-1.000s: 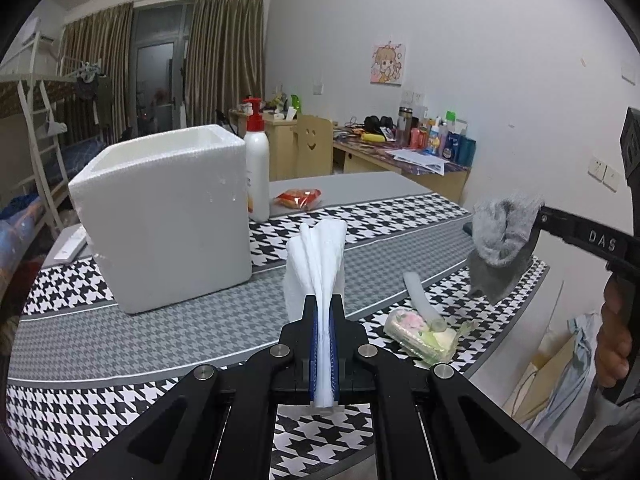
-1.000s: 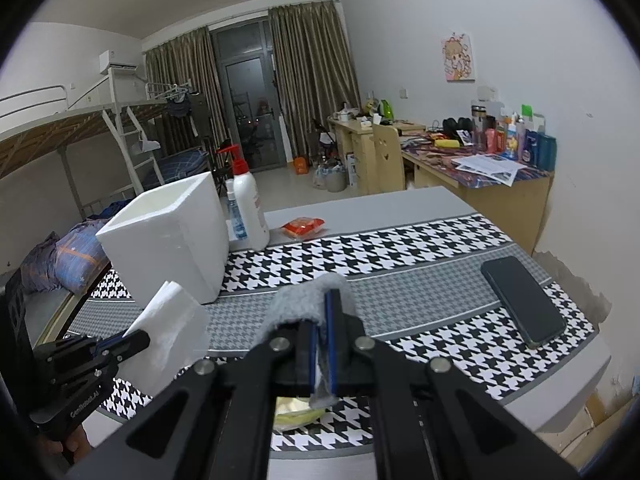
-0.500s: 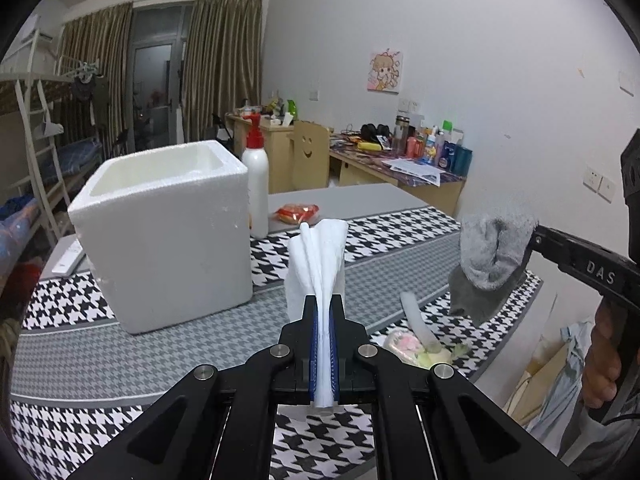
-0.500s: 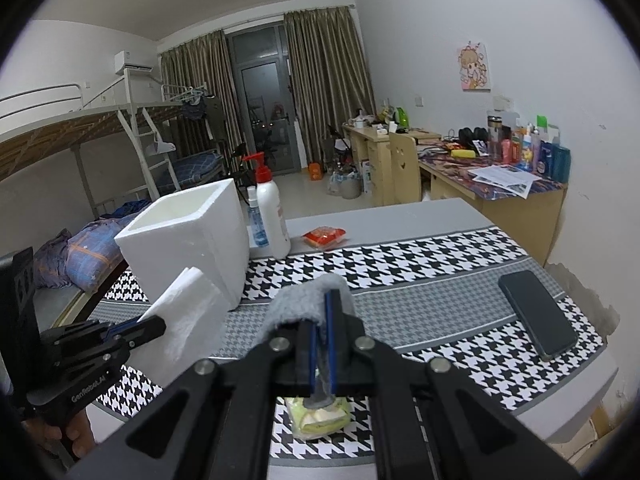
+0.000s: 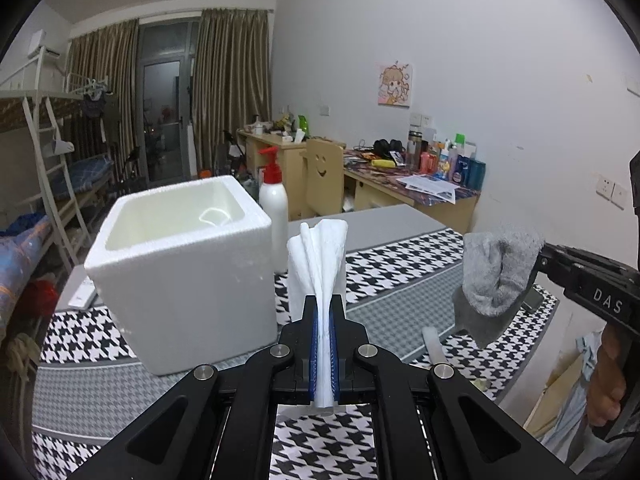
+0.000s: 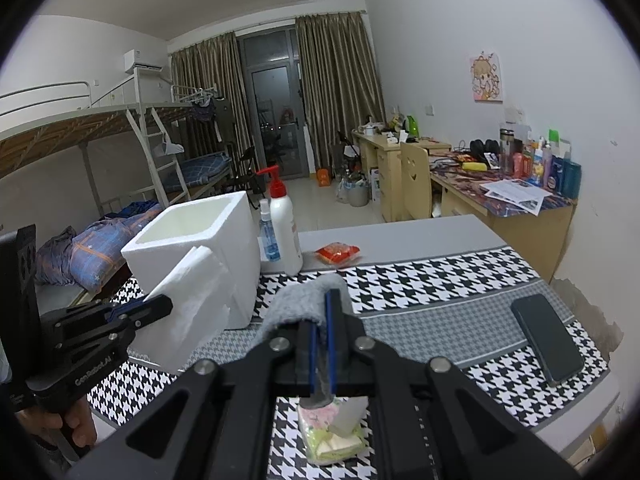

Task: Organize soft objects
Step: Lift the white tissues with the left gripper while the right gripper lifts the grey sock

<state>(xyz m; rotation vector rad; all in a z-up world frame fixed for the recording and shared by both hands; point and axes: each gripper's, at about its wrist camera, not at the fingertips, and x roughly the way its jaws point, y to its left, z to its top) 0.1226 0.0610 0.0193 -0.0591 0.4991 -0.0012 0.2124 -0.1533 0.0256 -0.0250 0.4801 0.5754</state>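
Observation:
My left gripper (image 5: 323,344) is shut on a folded white tissue (image 5: 318,264) and holds it in the air, in front of the open white foam box (image 5: 180,264). It also shows in the right wrist view (image 6: 160,306) with the tissue (image 6: 192,304). My right gripper (image 6: 323,344) is shut on a grey sock (image 6: 296,300), held above the table; it shows at the right in the left wrist view (image 5: 536,264) with the sock (image 5: 494,280). A soft tissue pack (image 6: 332,432) lies on the table under the right gripper.
A houndstooth cloth covers the table (image 6: 420,280). A white pump bottle (image 6: 284,228), a small blue spray bottle (image 6: 267,236) and a red snack packet (image 6: 338,252) stand behind the box. A black phone (image 6: 546,338) lies at the right. A white tube (image 5: 432,346) lies near the front edge.
Both grippers have risen with their loads; the box's inside now shows from the left wrist. The left gripper with the tissue has come closer to the box.

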